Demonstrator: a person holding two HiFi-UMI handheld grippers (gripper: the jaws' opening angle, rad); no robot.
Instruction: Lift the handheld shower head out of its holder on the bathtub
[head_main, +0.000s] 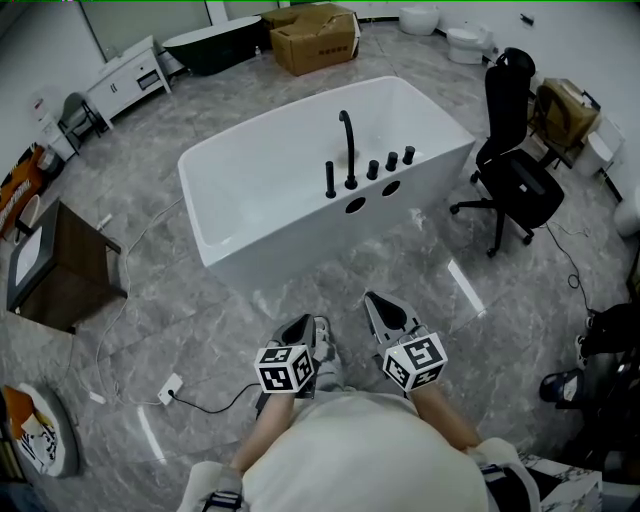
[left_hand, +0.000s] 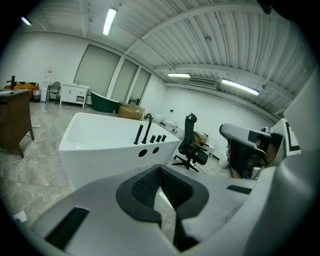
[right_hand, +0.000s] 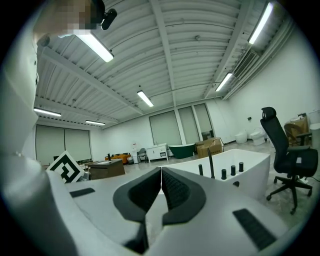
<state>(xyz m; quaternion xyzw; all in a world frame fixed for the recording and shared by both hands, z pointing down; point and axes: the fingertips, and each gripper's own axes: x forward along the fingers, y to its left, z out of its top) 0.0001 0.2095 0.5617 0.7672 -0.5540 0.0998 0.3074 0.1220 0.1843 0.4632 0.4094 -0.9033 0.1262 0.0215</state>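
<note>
A white freestanding bathtub stands on the grey marble floor ahead of me. Black fittings line its near rim: the upright handheld shower head in its holder, a tall curved spout and three knobs. Both grippers hover low, well short of the tub. My left gripper is shut with nothing in it, and so is my right gripper. In the left gripper view the left gripper points at the tub and the shower head. In the right gripper view the right gripper is left of the shower head.
A black office chair stands right of the tub. A dark wooden table is on the left, with a cable and power strip on the floor near it. Cardboard boxes, a dark tub and toilets are behind.
</note>
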